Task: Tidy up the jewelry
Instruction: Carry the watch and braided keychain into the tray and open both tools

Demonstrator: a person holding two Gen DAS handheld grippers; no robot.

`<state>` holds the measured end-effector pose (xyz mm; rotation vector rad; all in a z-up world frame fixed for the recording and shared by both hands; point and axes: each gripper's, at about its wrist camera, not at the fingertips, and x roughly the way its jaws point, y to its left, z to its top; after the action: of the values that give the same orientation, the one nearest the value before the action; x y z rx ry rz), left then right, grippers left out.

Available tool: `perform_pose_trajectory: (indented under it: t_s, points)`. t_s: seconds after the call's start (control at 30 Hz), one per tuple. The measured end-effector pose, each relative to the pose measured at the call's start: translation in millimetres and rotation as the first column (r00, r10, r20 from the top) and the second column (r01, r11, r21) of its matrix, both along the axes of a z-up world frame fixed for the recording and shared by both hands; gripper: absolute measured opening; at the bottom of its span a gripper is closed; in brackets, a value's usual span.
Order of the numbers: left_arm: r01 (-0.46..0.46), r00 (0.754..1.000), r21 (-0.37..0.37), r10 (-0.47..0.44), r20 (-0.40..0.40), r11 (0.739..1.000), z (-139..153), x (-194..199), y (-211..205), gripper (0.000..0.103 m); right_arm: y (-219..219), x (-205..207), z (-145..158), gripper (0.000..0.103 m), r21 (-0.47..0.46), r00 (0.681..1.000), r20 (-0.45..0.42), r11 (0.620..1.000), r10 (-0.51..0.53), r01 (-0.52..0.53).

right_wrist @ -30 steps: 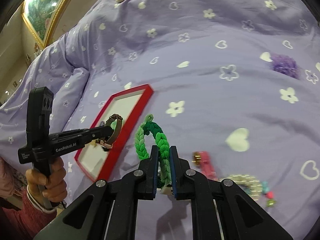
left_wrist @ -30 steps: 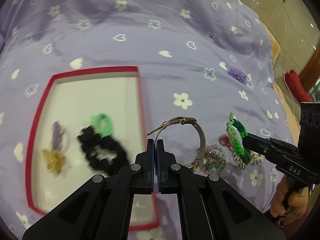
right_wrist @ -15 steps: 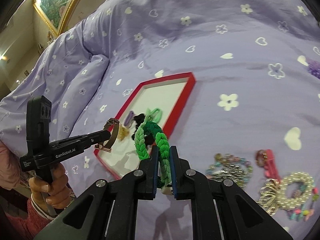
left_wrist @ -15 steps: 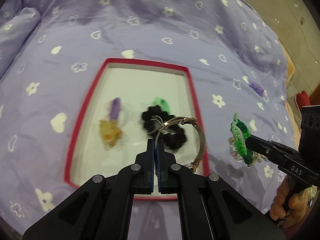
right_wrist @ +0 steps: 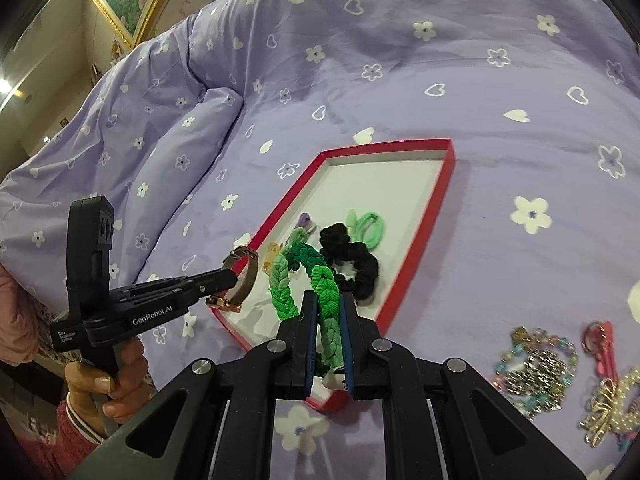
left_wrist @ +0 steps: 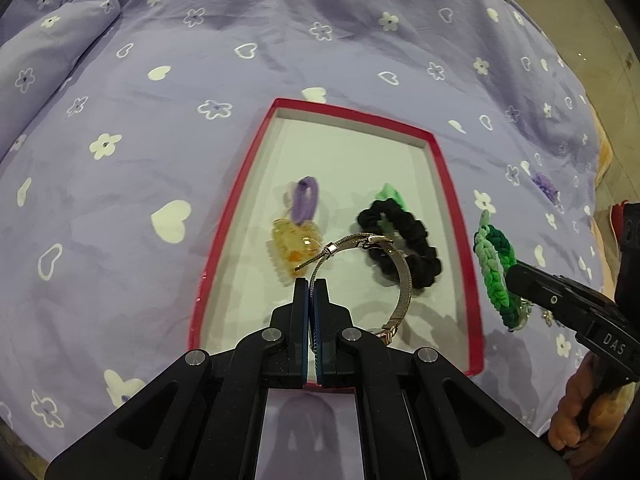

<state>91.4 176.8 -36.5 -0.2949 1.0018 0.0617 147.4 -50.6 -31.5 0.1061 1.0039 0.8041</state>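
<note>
1. Two black tools: left tool (left_wrist: 311,284) clenched on thin metal-mesh bracelet (left_wrist: 402,276), held over the tray.
2. Right tool (right_wrist: 328,300) clamps chunky braided green fabric band (right_wrist: 316,276).
3. Red-rimmed white rectangular tray (left_wrist: 456,216) holds ruffled black scrunchie (left_wrist: 416,248), amber clip (left_wrist: 292,244).
4. Lilac printed bedspread (left_wrist: 160,100), beaded pile (right_wrist: 536,364).
</note>
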Motion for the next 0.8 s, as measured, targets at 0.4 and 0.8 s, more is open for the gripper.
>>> perform_pose_trajectory:
  t_s: [0.4, 0.8]
  points:
    - [-0.03, 0.999, 0.031, 0.031, -0.041, 0.999, -20, 3, 18, 0.001, 30, 13, -23, 0.011, -0.057, 1.0, -0.022, 0.998, 0.009, -0.011]
    - [0.0, 0.996, 0.073, 0.006, -0.086, 0.997, -40, 8, 15, 0.001, 44, 19, -48, 0.011, -0.132, 0.999, -0.036, 0.991, 0.021, -0.025]
